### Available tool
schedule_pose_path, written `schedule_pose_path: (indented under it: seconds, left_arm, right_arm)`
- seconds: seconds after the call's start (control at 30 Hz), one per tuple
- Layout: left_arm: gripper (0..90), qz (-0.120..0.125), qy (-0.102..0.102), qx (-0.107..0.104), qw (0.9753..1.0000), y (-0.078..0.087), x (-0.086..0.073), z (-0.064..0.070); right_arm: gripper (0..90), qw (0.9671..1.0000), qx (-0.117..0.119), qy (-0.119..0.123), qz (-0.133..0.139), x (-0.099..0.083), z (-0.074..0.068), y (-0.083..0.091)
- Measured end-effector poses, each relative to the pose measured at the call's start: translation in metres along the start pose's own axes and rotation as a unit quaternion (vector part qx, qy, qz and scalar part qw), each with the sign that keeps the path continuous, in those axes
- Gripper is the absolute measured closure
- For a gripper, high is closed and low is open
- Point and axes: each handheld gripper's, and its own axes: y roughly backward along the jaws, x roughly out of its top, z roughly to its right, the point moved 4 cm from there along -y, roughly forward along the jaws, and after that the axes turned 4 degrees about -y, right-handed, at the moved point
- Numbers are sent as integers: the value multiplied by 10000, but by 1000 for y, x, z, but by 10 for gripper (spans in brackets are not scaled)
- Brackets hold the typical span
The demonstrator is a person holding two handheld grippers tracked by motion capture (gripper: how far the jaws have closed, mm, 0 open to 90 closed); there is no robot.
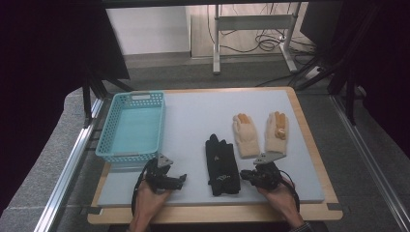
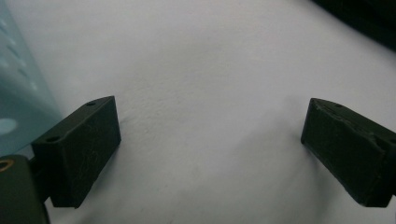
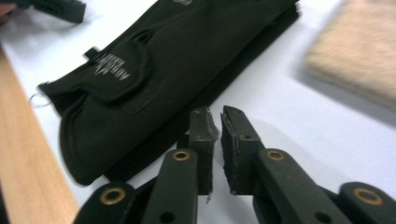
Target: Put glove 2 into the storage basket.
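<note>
A pair of black gloves lies stacked near the table's front middle, cuffs toward me; they also show large in the right gripper view. Two beige gloves with orange fingertips lie side by side behind and to the right; one shows blurred in the right gripper view. My left gripper rests low on the mat left of the black gloves, jaws wide apart with only bare mat between them. My right gripper sits just right of the black gloves' cuffs, jaws nearly together with nothing between them.
A turquoise plastic basket stands at the left of the grey mat, its wall showing in the left gripper view. The wooden table edge runs along the front. Dark frames and a desk with cables stand beyond the table.
</note>
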Motion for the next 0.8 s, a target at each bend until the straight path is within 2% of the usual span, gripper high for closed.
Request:
schedule_pose_path:
  seconds: [0.17,0.5,0.8]
  left_arm:
    - [6,-32,12,9,10000,4,-6,-5]
    - [43,19,-124,-101,9999,9,-11,-10]
    - [47,34,-138,-135,9998,10,-11,-11]
  right_arm:
    - [843,9999,45,112,-20,-6,-6,-4]
    - [856,9995,247,210,-12,-4,-16,-11]
    - [852,9991,309,302,9,12,-34,-35]
